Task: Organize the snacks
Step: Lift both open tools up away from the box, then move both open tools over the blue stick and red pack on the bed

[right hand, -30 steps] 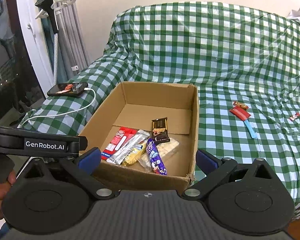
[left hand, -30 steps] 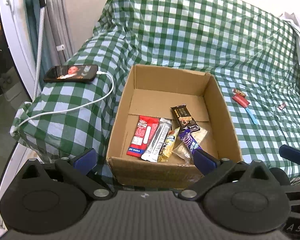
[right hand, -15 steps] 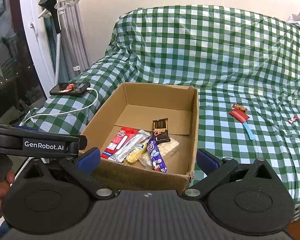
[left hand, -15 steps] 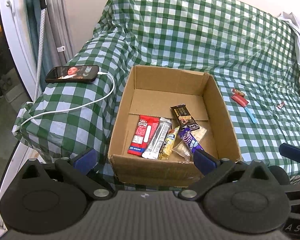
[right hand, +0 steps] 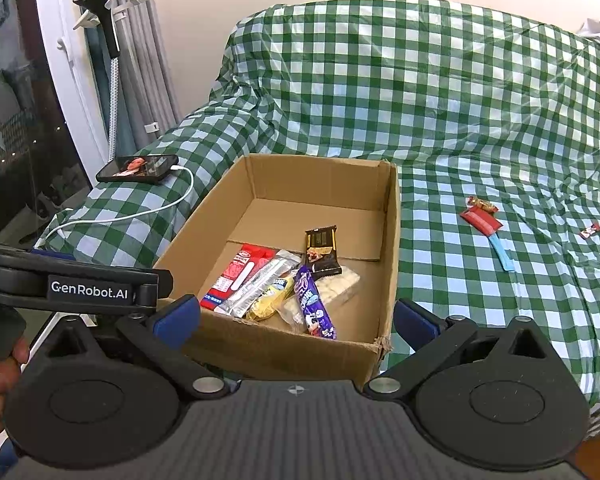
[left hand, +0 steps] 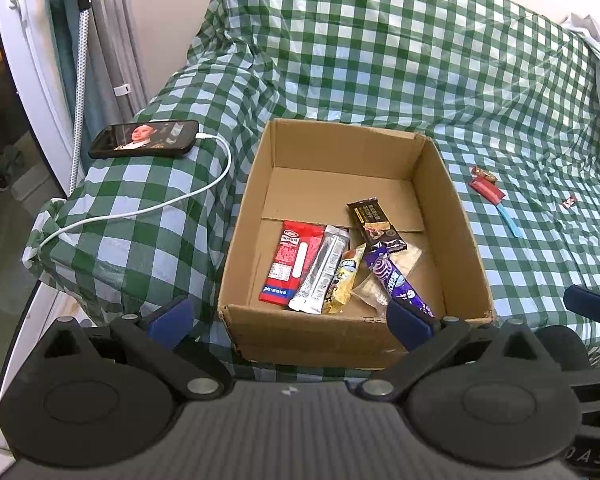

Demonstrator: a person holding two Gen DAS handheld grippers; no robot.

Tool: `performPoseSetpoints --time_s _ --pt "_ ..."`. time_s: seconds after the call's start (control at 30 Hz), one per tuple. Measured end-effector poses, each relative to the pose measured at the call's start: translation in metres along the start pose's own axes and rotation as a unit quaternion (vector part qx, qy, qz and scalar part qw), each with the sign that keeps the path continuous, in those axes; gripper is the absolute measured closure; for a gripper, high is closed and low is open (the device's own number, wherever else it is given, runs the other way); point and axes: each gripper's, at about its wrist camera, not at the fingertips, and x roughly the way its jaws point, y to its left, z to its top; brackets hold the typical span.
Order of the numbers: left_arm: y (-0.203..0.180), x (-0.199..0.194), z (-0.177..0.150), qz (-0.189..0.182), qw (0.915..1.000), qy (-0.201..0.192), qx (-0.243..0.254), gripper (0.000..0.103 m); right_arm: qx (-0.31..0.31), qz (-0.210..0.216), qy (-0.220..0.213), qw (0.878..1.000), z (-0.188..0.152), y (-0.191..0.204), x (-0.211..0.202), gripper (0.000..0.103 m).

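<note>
Both grippers wide open and holding nothing: left gripper [left hand: 290,316] and right gripper [right hand: 296,318] hang in front of the near wall of the cardboard box [left hand: 462,216] on the green checked cover [left hand: 380,60]. In the box lie a red packet [left hand: 290,264], silver stick [left hand: 320,270], yellow bar [left hand: 344,282], purple bar [left hand: 394,280], dark chocolate bar [left hand: 376,226] and a clear bag [left hand: 404,260]. Right of the box on the cover: red wrapper [right hand: 480,219], blue strip [right hand: 502,253], small candy [right hand: 590,230]; phone [left hand: 144,139] with white cable [left hand: 204,190] at left.

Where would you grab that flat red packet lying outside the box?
Probably across its narrow width, near the middle, coming straight down. The red packet lies flat on the checked cloth, so fingers should straddle its long edges, clear of the blue stick at one end.
</note>
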Motion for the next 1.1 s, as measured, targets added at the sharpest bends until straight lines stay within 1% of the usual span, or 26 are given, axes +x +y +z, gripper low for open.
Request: performPoseSetpoints --time_s 0.5,0.77,0.93,1.1 --pt "-0.006 0.012 0.003 0.004 0.9999 0.014 0.004 0.0 0.01 0.002 0.013 1.0 0.0 -0.009 0.013 0.001" --pt "-0.016 0.016 0.014 0.004 0.9998 0.021 0.008 0.0 0.026 -0.004 0.003 1.0 0.002 -0.023 0.015 0.001" --pt "-0.04 0.022 0.035 -0.01 0.9994 0.016 0.028 0.0 0.043 -0.035 -0.023 0.998 0.005 -0.05 0.009 0.001" --pt "-0.08 0.029 0.065 -0.026 0.998 0.0 0.058 0.0 0.077 -0.089 -0.041 0.992 0.006 -0.098 0.01 0.001"
